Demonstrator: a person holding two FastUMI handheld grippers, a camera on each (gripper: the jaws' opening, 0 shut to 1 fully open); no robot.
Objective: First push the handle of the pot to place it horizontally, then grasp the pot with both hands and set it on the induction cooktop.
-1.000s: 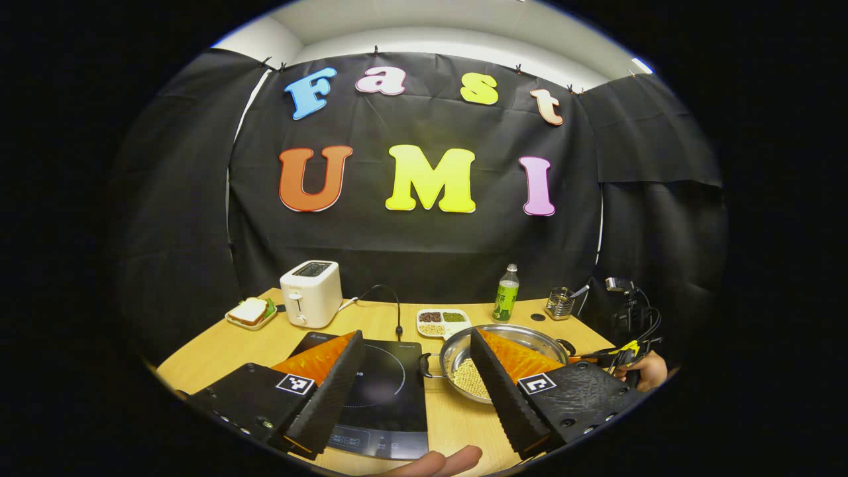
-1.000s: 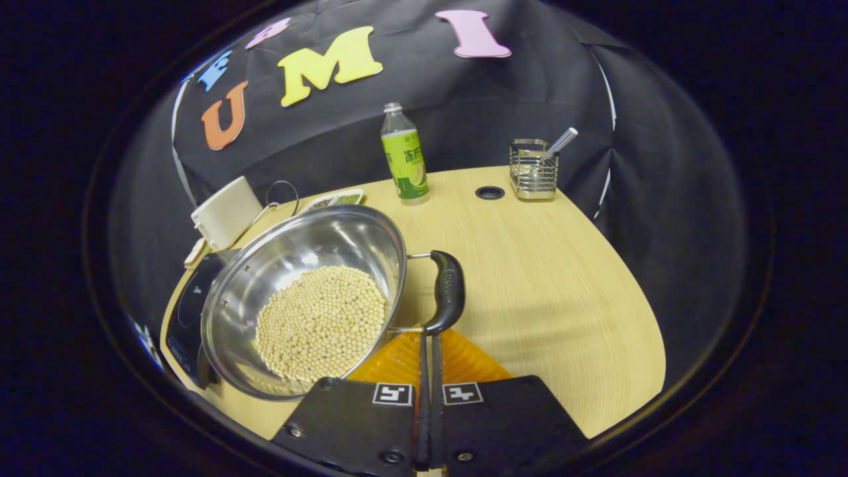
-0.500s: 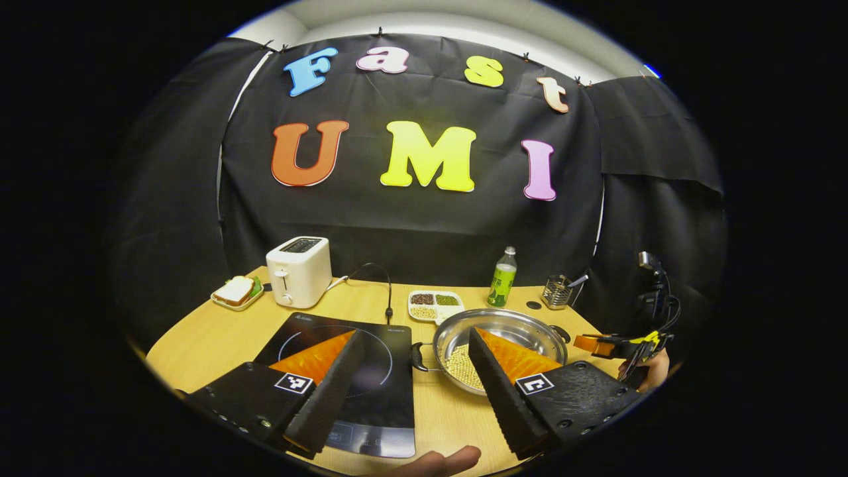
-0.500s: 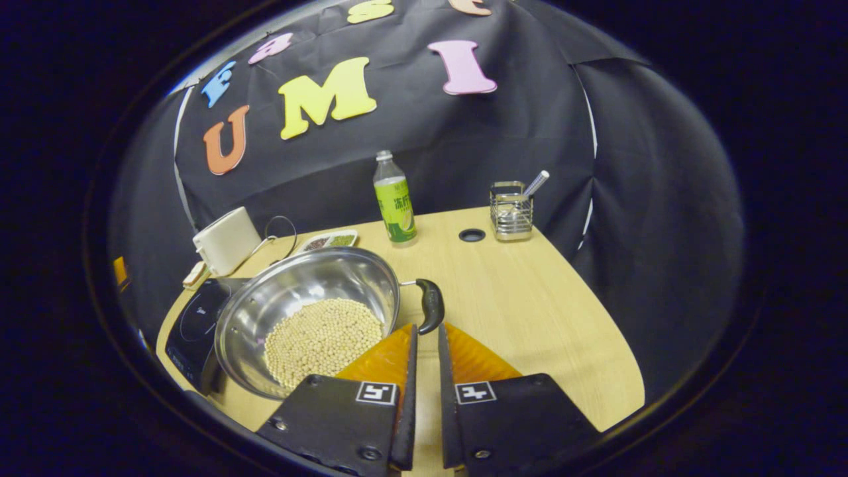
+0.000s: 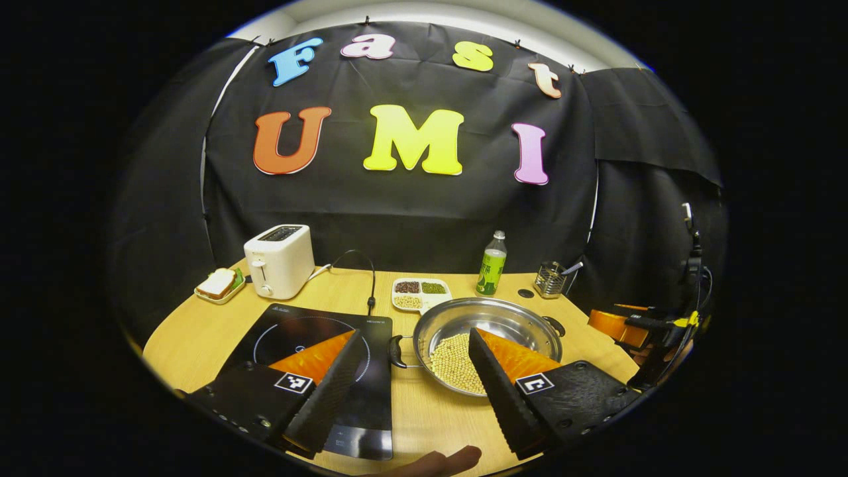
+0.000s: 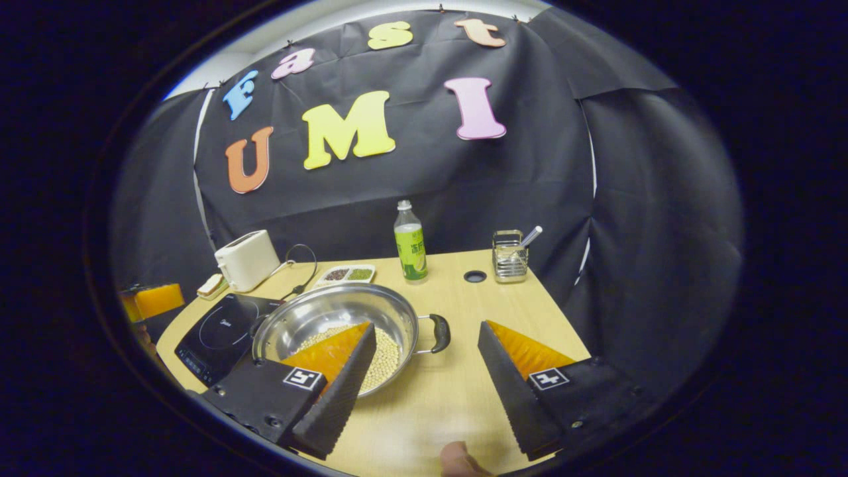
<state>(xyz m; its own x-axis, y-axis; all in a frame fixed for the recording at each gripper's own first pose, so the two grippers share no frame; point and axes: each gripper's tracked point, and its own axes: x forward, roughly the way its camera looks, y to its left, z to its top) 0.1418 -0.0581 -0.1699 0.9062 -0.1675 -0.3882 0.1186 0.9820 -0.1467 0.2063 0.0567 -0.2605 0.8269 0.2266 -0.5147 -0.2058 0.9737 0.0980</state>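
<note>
A steel pot (image 5: 510, 319) holding soybeans (image 5: 454, 361) stands on the wooden table just right of the black induction cooktop (image 5: 298, 331). Its two black handles (image 5: 395, 351) point left and right. My left gripper (image 5: 415, 331) hovers open in front of the cooktop and pot, with nothing between its fingers. In the right gripper view, the pot (image 6: 331, 308) sits ahead to the left, its near handle (image 6: 439, 332) level with the gap of my open right gripper (image 6: 426, 325). The cooktop (image 6: 212, 334) lies beyond the pot. The right gripper (image 5: 623, 324) also appears at the far right.
Along the back stand a white toaster (image 5: 278, 260), a sandwich plate (image 5: 217, 285), a divided dish of beans (image 5: 421, 293), a green bottle (image 5: 490, 273) and a wire caddy (image 5: 548, 281). A power cord (image 5: 371, 285) runs to the cooktop. Bare table lies right of the pot (image 6: 503, 311).
My right gripper has gone from shut against the pot's handle to open and has drawn back and up. The left gripper has also pulled back, staying open.
</note>
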